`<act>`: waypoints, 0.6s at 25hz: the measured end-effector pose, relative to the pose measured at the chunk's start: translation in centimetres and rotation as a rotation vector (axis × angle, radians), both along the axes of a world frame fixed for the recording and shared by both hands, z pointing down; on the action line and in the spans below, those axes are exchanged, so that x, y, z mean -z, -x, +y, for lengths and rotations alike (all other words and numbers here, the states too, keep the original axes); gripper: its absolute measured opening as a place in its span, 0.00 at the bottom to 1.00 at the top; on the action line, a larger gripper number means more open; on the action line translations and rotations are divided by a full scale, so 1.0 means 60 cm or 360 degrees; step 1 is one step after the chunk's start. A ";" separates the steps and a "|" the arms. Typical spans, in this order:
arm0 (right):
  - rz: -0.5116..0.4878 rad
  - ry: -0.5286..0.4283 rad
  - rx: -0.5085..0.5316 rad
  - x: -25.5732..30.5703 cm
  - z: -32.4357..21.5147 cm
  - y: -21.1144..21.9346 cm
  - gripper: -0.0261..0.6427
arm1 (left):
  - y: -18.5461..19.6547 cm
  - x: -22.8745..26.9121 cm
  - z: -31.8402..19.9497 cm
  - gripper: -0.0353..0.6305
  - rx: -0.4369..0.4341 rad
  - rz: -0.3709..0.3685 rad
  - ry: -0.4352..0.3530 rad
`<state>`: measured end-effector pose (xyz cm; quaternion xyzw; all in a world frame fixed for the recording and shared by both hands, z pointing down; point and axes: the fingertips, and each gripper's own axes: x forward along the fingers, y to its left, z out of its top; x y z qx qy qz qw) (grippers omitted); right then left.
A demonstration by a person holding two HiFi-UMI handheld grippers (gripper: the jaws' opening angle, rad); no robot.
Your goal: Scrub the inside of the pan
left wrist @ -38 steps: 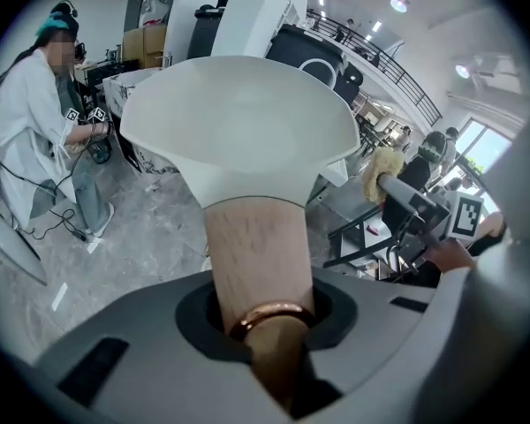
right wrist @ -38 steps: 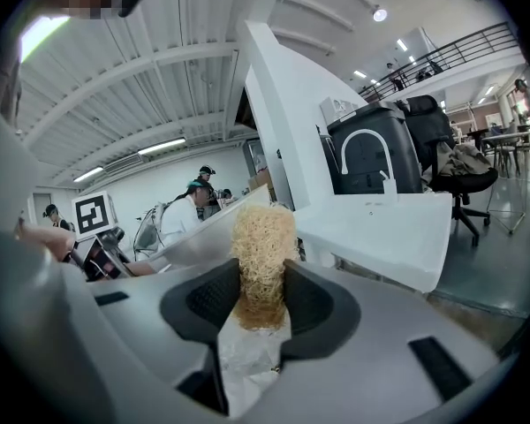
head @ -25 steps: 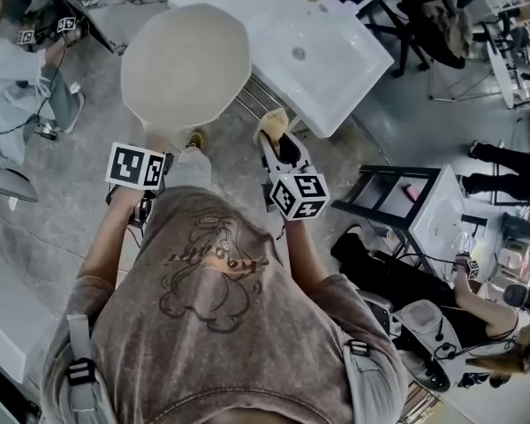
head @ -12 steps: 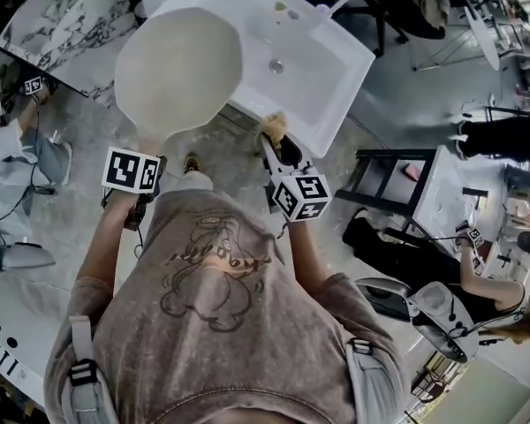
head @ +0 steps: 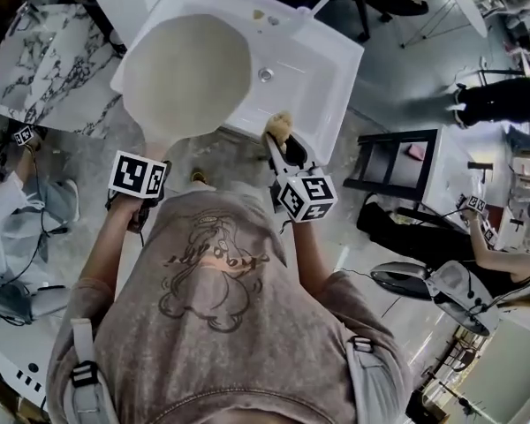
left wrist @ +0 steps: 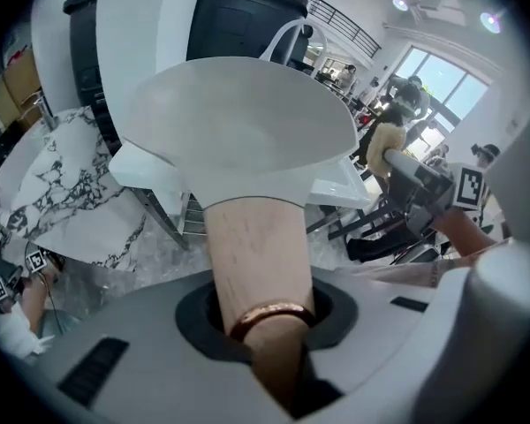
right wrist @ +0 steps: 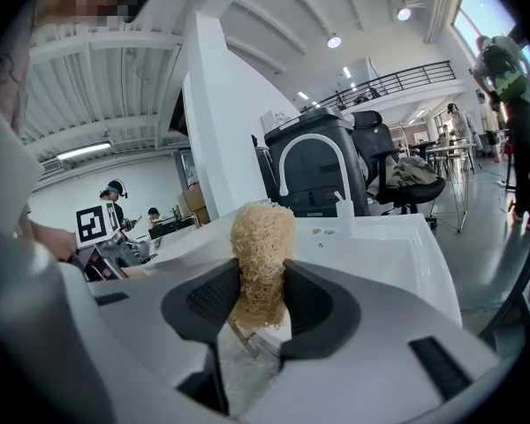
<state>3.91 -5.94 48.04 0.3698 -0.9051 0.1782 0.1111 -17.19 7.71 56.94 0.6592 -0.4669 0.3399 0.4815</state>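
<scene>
A pale cream pan (head: 185,73) with a wooden handle (left wrist: 252,259) is held up over the left part of a white sink (head: 305,69). My left gripper (head: 150,162) is shut on that handle, the pan's bowl (left wrist: 238,131) reaching away from it. My right gripper (head: 281,144) is shut on a tan fibrous scrubber (head: 277,126), which stands up between the jaws (right wrist: 261,259). The scrubber hangs near the sink's front edge, to the right of the pan and apart from it.
The sink has a drain (head: 265,74) and a looped white faucet (right wrist: 307,162). A marble-topped counter (head: 35,64) lies to the left, a dark frame stand (head: 393,162) to the right. Other people (head: 486,104) stand and sit around the room.
The view has moved toward the sink, so pan and sink sit higher and more centred. Pan and scrubber are now over the basin's front; both grips are unchanged.
</scene>
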 end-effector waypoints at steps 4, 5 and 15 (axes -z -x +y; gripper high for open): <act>0.0002 0.0007 -0.0099 0.005 -0.009 -0.022 0.27 | -0.002 0.002 -0.025 0.19 -0.0112 -0.0003 0.0024; 0.0005 0.0011 -0.0124 0.006 -0.011 -0.031 0.27 | -0.007 0.002 -0.030 0.19 -0.0134 0.0006 0.0032; -0.0005 -0.0016 -0.0261 0.016 -0.061 -0.102 0.27 | -0.058 0.000 -0.099 0.19 -0.0295 0.0036 0.0053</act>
